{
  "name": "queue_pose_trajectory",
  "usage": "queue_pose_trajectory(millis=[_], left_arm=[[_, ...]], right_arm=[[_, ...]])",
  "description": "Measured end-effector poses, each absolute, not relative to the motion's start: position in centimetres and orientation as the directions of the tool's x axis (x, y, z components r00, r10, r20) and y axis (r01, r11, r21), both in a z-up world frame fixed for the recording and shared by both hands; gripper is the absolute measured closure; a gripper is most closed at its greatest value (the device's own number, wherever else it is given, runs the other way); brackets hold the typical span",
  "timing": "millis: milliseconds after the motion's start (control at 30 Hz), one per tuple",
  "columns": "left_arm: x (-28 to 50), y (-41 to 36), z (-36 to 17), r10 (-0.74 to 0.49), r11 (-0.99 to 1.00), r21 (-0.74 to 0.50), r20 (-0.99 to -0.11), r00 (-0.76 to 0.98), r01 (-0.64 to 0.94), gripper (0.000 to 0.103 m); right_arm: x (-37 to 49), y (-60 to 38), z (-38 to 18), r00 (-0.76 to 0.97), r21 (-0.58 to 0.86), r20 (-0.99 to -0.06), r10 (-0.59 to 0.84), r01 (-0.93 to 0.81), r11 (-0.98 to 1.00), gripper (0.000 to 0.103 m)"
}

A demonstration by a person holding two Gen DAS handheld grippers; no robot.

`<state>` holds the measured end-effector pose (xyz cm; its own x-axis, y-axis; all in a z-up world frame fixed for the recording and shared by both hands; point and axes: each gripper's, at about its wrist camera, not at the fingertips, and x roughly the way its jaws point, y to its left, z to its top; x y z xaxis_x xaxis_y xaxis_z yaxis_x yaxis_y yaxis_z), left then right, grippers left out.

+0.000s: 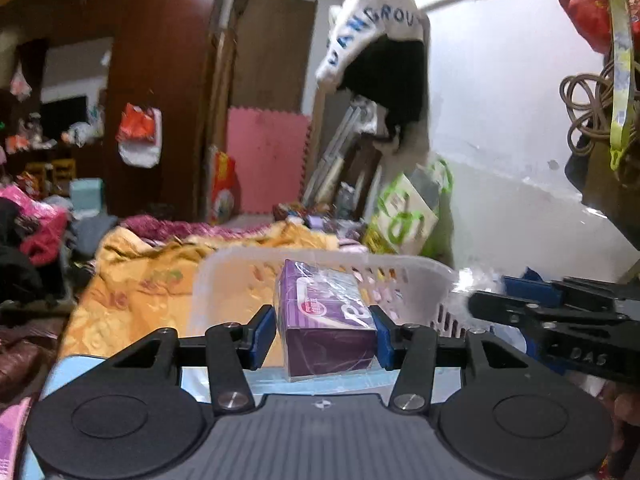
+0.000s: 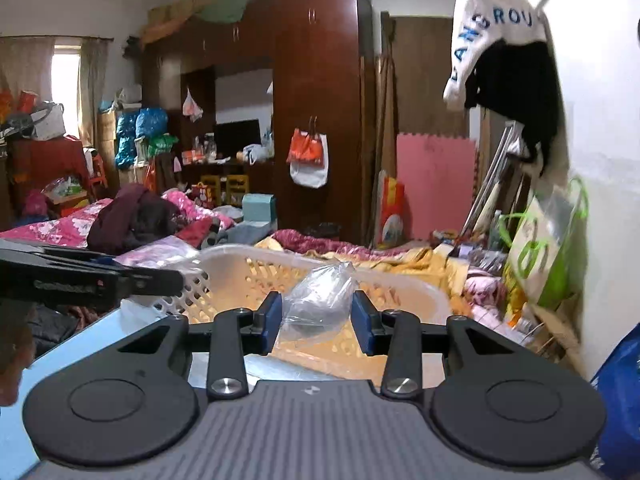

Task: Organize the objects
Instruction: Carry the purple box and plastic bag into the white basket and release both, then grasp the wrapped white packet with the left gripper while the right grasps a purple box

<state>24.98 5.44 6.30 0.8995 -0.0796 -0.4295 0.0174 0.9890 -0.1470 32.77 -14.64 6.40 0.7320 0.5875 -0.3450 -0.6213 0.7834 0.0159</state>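
Note:
My left gripper [image 1: 324,334] is shut on a purple box [image 1: 320,316] wrapped in clear film, both blue pads pressing its sides. It hangs just in front of a white perforated basket [image 1: 224,264] that sits on an orange quilt [image 1: 132,280]. My right gripper [image 2: 318,318] is shut on a crumpled clear plastic bag [image 2: 320,300] with something dark inside, held over the near rim of the same basket [image 2: 240,254]. Each gripper shows in the other's view: the right gripper [image 1: 520,308] at the right edge, the left gripper [image 2: 100,276] at the left edge.
The bed is piled with pink bedding and dark clothes [image 2: 136,216]. A green-and-white bag [image 2: 544,248] and clutter line the white wall on the right. A white cloth bag [image 1: 376,28] hangs overhead. A dark wardrobe [image 2: 316,100] and pink foam mat [image 2: 432,188] stand behind.

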Motion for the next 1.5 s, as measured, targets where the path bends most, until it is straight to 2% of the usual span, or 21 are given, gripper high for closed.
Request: queue_pose_trajectory(millis=[33, 67, 100, 167, 200, 267, 333, 367, 433, 533, 633, 800, 867, 967, 1067, 1100, 1200, 1433, 1500], left_arm=[[25.4, 5.6, 6.0, -0.089, 0.988, -0.155, -0.442, 0.893, 0.021, 0.037], [25.6, 5.8, 5.8, -0.075, 0.988, -0.157, -0.454, 0.888, 0.004, 0.029], [25.5, 5.9, 5.8, -0.043, 0.989, -0.143, -0.447, 0.893, -0.024, 0.013], [23.8, 5.8, 6.4, -0.003, 0.994, -0.102, -0.394, 0.919, -0.04, 0.009], [22.7, 6.0, 6.8, -0.004, 0.995, -0.098, -0.362, 0.932, -0.034, 0.003], [20.3, 6.3, 7.4, -0.032, 0.994, -0.113, -0.308, 0.951, -0.003, 0.0], [17.4, 6.4, 7.5, -0.056, 0.994, -0.101, -0.247, 0.967, 0.031, 0.0], [15.8, 6.3, 7.3, -0.068, 0.995, -0.087, -0.245, 0.967, 0.048, 0.0], [12.6, 6.1, 6.0, -0.083, 0.996, -0.061, -0.3, 0.95, 0.068, 0.0], [7.4, 5.1, 3.4, -0.122, 0.992, -0.046, -0.275, 0.954, 0.114, 0.0], [3.3, 3.7, 0.6, -0.18, 0.984, -0.059, -0.276, 0.944, 0.17, 0.002], [-1.1, 1.4, -2.5, -0.226, 0.973, -0.023, -0.274, 0.935, 0.229, 0.007], [-0.7, 0.3, -3.2, -0.237, 0.969, -0.004, -0.302, 0.923, 0.247, 0.012], [0.1, -0.5, -4.2, -0.239, 0.968, -0.009, -0.323, 0.916, 0.25, 0.013], [0.6, -1.4, -5.7, -0.255, 0.963, -0.015, -0.352, 0.9, 0.268, 0.019], [0.7, -1.8, -6.2, -0.255, 0.963, -0.009, -0.358, 0.898, 0.269, 0.025], [1.4, -2.5, -7.1, -0.253, 0.961, 0.006, -0.385, 0.887, 0.277, 0.057], [1.0, -2.6, -7.4, -0.244, 0.962, 0.024, -0.372, 0.896, 0.272, 0.057], [1.0, -2.8, -7.5, -0.236, 0.962, 0.041, -0.368, 0.899, 0.27, 0.057]], right_arm=[[32.7, -14.6, 6.3, 0.728, 0.021, -0.352, 0.588, -0.622, 0.783, 0.049], [32.6, -14.6, 6.1, 0.724, 0.031, -0.358, 0.59, -0.622, 0.782, 0.032], [32.2, -14.9, 6.2, 0.725, 0.033, -0.349, 0.593, -0.623, 0.781, 0.021], [30.8, -15.7, 7.0, 0.732, 0.018, -0.323, 0.599, -0.628, 0.778, 0.015], [29.8, -16.3, 7.4, 0.735, 0.014, -0.301, 0.608, -0.634, 0.773, 0.009], [28.0, -17.4, 8.3, 0.739, 0.022, -0.262, 0.621, -0.639, 0.769, 0.0], [25.8, -18.8, 8.4, 0.726, 0.037, -0.25, 0.641, -0.654, 0.755, 0.0], [24.4, -19.5, 8.0, 0.716, 0.035, -0.247, 0.652, -0.666, 0.745, 0.0], [21.8, -20.8, 6.6, 0.724, 0.007, -0.246, 0.645, -0.664, 0.748, 0.0], [18.3, -22.8, 3.1, 0.744, -0.021, -0.261, 0.614, -0.641, 0.767, 0.0], [16.5, -24.2, 0.1, 0.766, 0.018, -0.268, 0.584, -0.602, 0.798, 0.0], [15.2, -25.9, -3.0, 0.735, 0.145, -0.261, 0.626, -0.611, 0.778, 0.0], [15.5, -25.3, -3.5, 0.726, 0.126, -0.267, 0.634, -0.626, 0.77, 0.0], [16.0, -24.1, -3.4, 0.755, 0.054, -0.282, 0.592, -0.604, 0.795, 0.0], [15.6, -23.3, -4.0, 0.727, 0.052, -0.296, 0.619, -0.635, 0.77, 0.0], [15.7, -23.0, -4.1, 0.716, 0.054, -0.309, 0.627, -0.645, 0.763, 0.0], [15.3, -21.9, -4.8, 0.739, -0.007, -0.326, 0.59, -0.626, 0.78, 0.0], [14.5, -22.6, -6.0, 0.743, 0.001, -0.33, 0.583, -0.617, 0.787, 0.001], [14.3, -22.7, -6.3, 0.74, 0.0, -0.332, 0.585, -0.62, 0.785, 0.006]])
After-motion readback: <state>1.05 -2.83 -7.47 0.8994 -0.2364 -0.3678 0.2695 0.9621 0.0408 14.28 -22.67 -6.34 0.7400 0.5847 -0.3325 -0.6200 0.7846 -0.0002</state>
